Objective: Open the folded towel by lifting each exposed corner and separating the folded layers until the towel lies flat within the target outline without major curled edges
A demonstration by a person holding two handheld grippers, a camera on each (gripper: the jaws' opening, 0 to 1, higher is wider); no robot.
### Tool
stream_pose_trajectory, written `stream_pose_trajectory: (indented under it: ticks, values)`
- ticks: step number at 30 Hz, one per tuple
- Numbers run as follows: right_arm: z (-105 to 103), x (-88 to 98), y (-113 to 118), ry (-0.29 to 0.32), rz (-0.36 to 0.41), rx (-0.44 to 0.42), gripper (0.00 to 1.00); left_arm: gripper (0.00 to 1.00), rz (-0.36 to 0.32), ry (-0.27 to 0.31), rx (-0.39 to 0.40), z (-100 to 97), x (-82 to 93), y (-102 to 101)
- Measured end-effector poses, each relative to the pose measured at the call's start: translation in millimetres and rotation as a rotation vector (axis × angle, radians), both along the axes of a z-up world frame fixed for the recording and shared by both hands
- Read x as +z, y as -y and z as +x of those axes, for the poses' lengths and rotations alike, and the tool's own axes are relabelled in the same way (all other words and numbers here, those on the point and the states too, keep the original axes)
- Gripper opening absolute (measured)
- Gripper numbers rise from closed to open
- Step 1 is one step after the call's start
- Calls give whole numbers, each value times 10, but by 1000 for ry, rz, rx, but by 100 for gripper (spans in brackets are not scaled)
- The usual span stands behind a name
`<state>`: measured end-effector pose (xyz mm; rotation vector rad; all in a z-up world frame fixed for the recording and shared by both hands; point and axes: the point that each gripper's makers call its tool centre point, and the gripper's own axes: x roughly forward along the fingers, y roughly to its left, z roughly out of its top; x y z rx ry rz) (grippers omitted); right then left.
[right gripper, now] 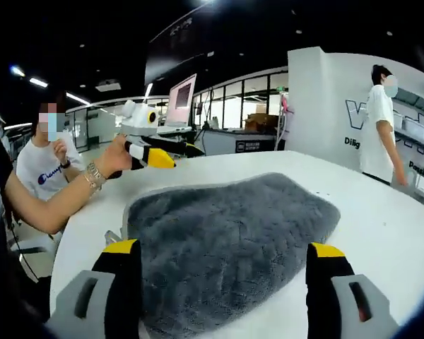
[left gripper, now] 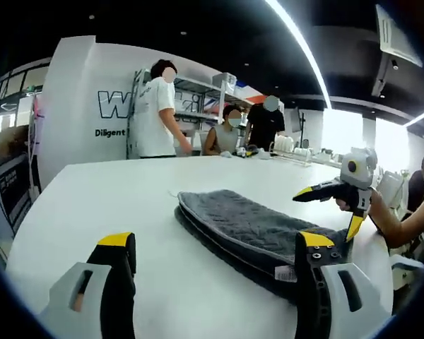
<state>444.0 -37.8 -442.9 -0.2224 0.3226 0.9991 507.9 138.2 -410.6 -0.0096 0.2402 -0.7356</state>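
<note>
The grey towel (left gripper: 251, 236) lies folded on the white tabletop (left gripper: 113, 198). The left tongs (left gripper: 215, 258) are spread beside the towel's near end, and the right tongs (right gripper: 224, 265) straddle it spread, likely lining up to lift a corner; both are empty

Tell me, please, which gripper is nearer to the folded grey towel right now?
Hard to call. The left gripper has one jaw overlapping an end of the folded towel. The right gripper has its open jaws framing the towel's near edge on the white table. Both look about equally close.
</note>
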Motion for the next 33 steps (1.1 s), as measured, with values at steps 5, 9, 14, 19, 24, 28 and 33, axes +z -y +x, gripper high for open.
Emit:
stream_pose_trajectory:
  ticks: [5,9,14,19,24,28,33]
  values:
    - [-165,100,-69,16,27,58,99,92,-4,0,-8,-13,2,28]
    - [-328,108,-122,23,6,131,98,91,9,-13,5,32,-43,-12]
    - [-568,60,-93,40,-67,256,88,91,10,-18,5,-11,-65,11]
    - [-676,13,73,121,-174,335,67,91,12,-18,5,-36,-68,21]
    - [-733,10,170,125,-186,378,34,91,13,-18,4,27,-49,-14]
    - [-850,-45,191,148,-224,446,25,91,13,-16,4,17,-42,-10]
    - [-924,-133,171,138,-250,503,4,91,10,-10,-2,-28,-32,22]
